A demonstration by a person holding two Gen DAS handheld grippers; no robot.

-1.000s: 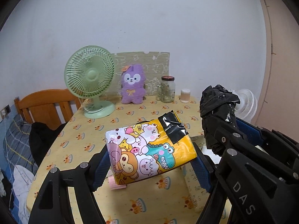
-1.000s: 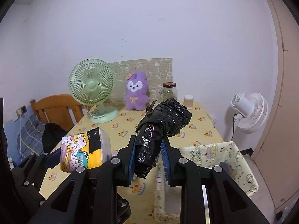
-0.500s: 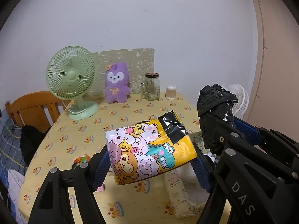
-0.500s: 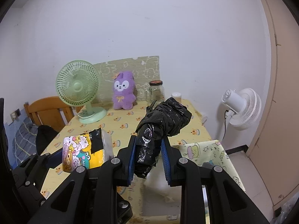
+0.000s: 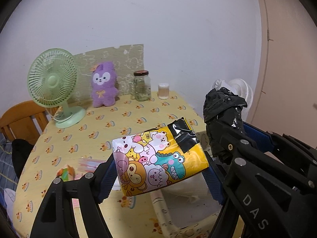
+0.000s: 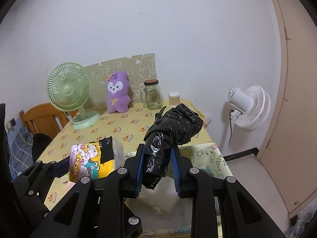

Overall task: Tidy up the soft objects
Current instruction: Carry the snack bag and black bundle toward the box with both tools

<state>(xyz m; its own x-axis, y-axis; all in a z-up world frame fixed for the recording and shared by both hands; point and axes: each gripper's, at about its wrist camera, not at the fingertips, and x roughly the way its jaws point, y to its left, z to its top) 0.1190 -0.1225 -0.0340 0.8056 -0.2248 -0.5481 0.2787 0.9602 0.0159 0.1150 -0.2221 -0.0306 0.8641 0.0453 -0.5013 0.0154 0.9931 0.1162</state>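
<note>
While the left tool pinches a cartoon-print pack above the table's near edge, the right tool clamps a black bundle beside it. Both hang over a fabric bin off that edge.

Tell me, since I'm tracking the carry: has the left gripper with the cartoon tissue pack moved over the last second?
Yes. The left gripper and its tissue pack shifted right: the green fan slid leftward and the fabric bin now lies beneath them.
</note>
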